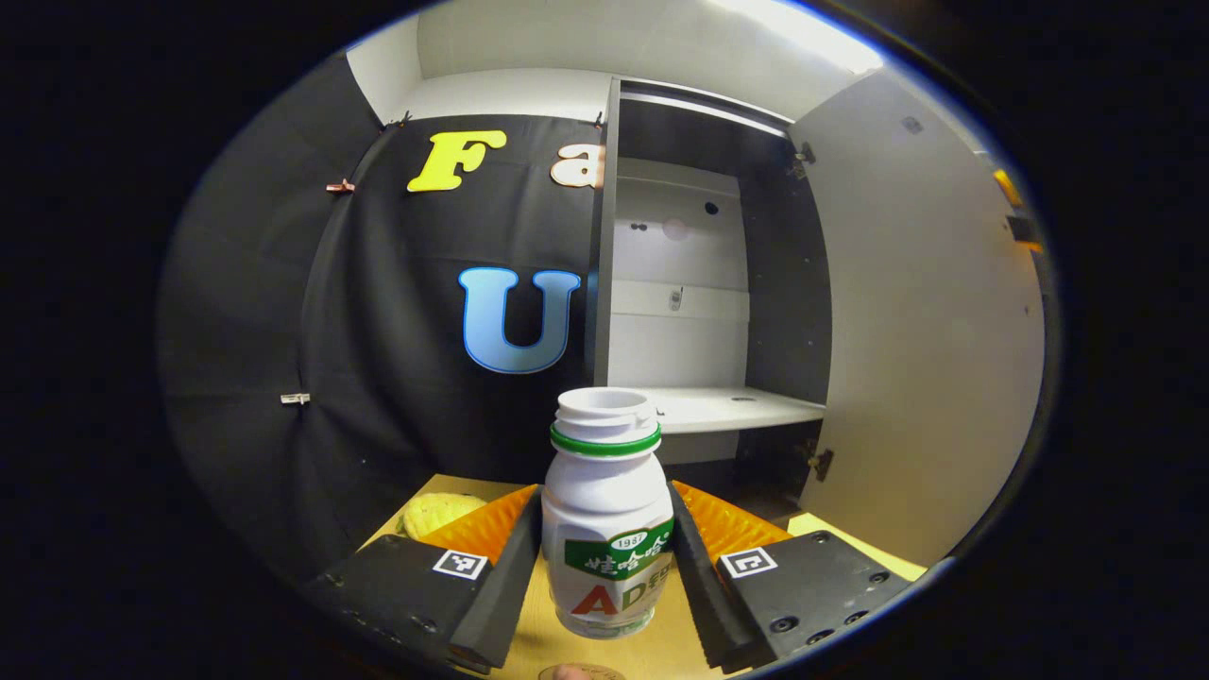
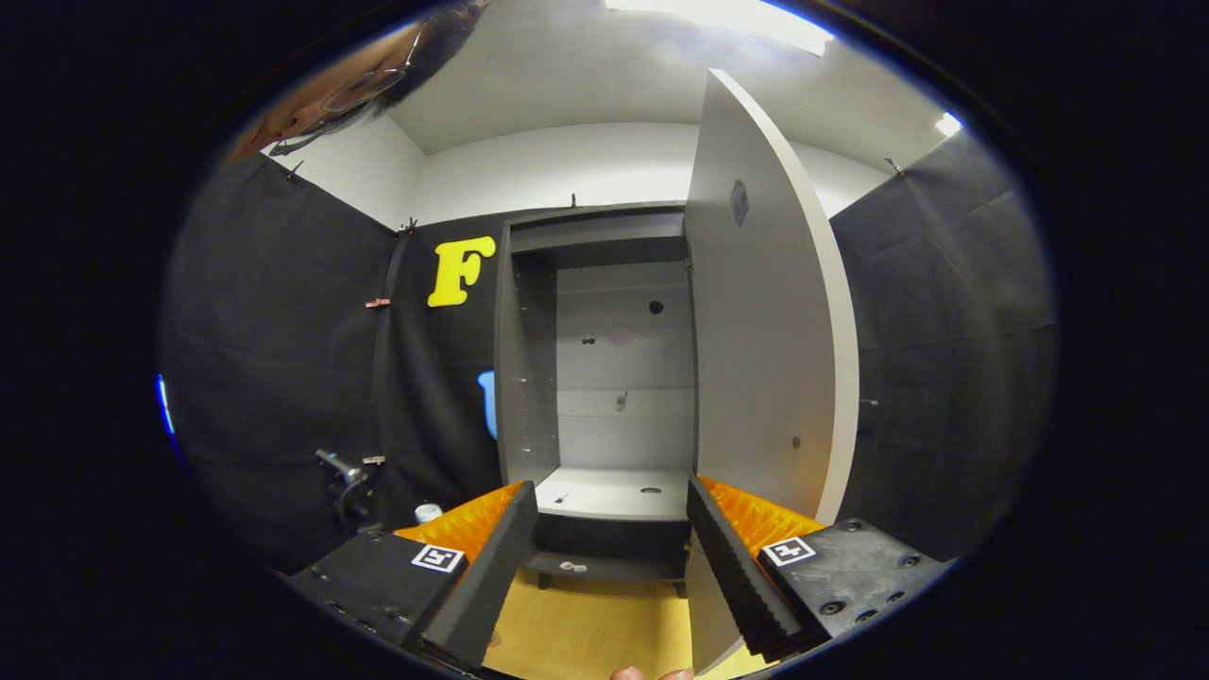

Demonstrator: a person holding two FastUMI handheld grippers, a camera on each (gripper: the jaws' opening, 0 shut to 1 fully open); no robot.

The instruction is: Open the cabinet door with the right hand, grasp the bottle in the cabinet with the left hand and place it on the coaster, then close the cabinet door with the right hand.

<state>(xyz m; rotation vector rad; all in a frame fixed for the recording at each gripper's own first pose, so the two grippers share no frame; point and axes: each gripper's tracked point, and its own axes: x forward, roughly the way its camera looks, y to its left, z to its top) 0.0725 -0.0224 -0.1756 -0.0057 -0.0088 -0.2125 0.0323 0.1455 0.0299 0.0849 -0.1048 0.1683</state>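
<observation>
A white bottle point(image 1: 604, 491) with a green neck ring and a green-and-red label stands upright between the fingers of my left gripper point(image 1: 604, 493), which is shut on its body just above the wooden table point(image 1: 529, 623). A yellowish round coaster point(image 1: 439, 515) lies on the table, low and to the left of the bottle. Behind it the cabinet point(image 1: 675, 312) stands open with its shelf point(image 1: 727, 408) bare. My right gripper point(image 2: 609, 486) is open and faces the open cabinet point(image 2: 619, 378). The grey door point(image 2: 765, 331) swings out towards it, its lower part just inside the right finger.
The open door point(image 1: 926, 331) rises close on the right in the left gripper view. Black cloth walls point(image 2: 274, 359) close the booth on both sides. Part of a person's head point(image 2: 359, 76) shows at the top left in the right gripper view. Wooden tabletop point(image 2: 586, 628) lies before the cabinet.
</observation>
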